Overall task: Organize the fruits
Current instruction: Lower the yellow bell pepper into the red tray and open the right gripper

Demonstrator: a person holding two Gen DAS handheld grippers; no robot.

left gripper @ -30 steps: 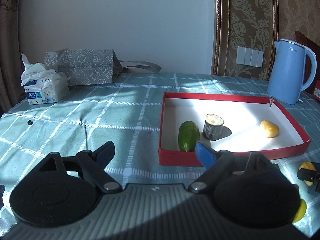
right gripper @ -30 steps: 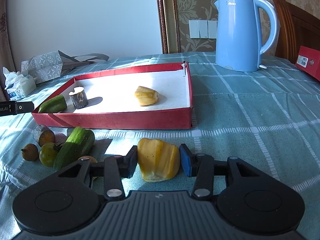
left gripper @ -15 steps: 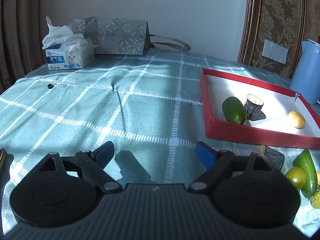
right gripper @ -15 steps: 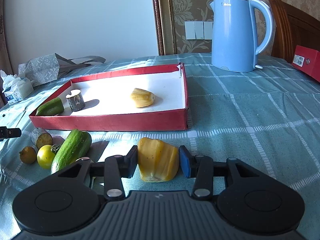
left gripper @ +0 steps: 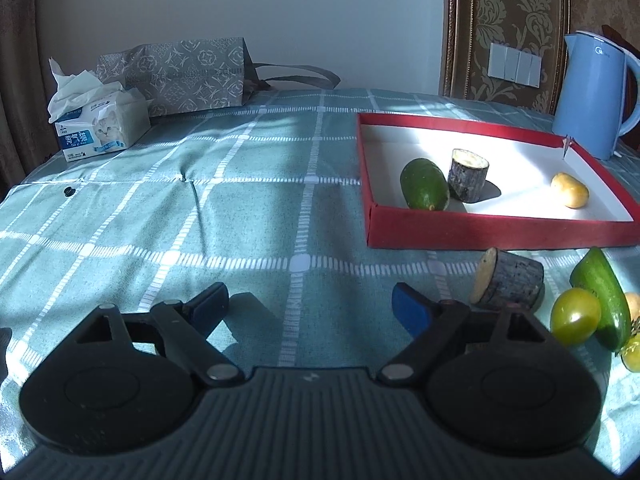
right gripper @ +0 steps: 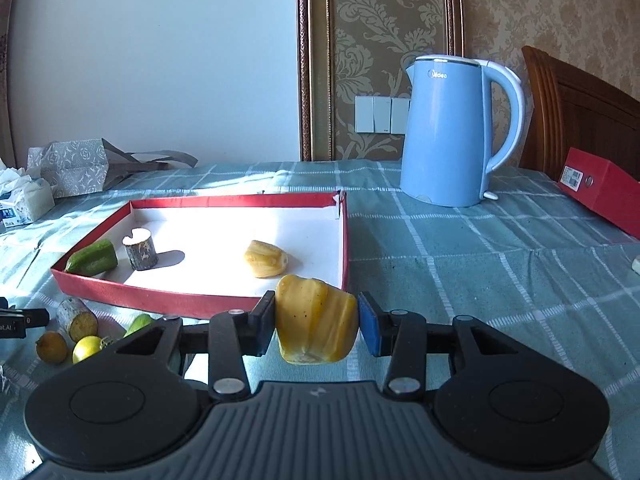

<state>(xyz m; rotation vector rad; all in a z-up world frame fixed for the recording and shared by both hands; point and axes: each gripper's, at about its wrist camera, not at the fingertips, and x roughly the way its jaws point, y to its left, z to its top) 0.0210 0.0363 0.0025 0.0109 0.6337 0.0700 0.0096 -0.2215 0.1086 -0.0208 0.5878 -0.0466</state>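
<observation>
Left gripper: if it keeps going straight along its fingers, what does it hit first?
Likely just bare teal checked tablecloth. The open left gripper points down at cloth left of the red shallow tray; nothing stands between.

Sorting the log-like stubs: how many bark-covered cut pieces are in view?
2. One bark-covered piece stands upright in the red tray beside a green fruit; the other piece lies on the tablecloth before the tray. More may be hidden.

A: How does the left gripper [left gripper: 310, 306] stand?
B: Jaws spread wide, nothing between its 2 fingers, tilted downward.
A: And the right gripper [right gripper: 316, 320]?
B: Its 2 pads clamp a yellow fruit [right gripper: 316, 320], tilted downward too.
</observation>
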